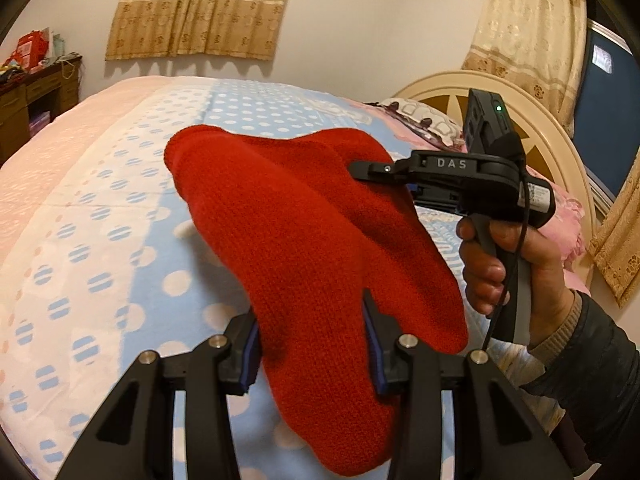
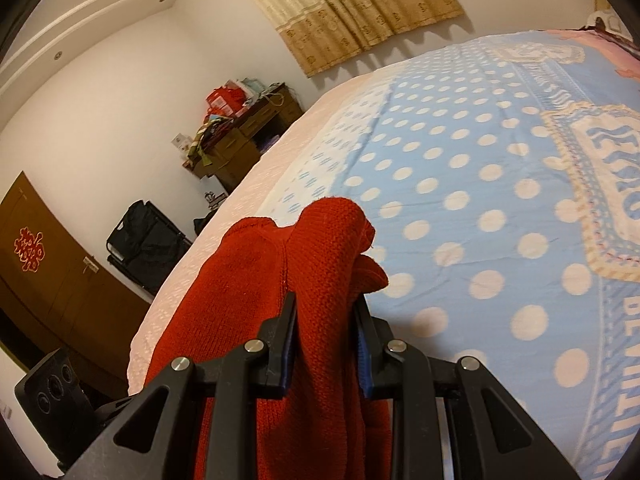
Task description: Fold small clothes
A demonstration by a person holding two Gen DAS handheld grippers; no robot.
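A red knitted garment point(image 1: 296, 216) hangs in the air above the bed, stretched between both grippers. My left gripper point(image 1: 310, 312) is shut on its near edge, with the knit pressed between the blue pads. The right gripper point(image 1: 362, 169), held by a hand point(image 1: 508, 264) at the right, clamps the far edge side-on. In the right wrist view the right gripper point(image 2: 325, 304) is shut on a bunched fold of the red garment point(image 2: 280, 272), which drapes down and hides the space under the fingers.
The bed's blue polka-dot cover point(image 1: 132, 236) and its pink edge point(image 2: 224, 236) lie below. A cream headboard point(image 1: 536, 128) and a pillow point(image 1: 416, 116) stand at the right. A cluttered wooden desk point(image 2: 248, 136), a black bag point(image 2: 148, 240) and a brown door point(image 2: 36, 256) are beyond the bed.
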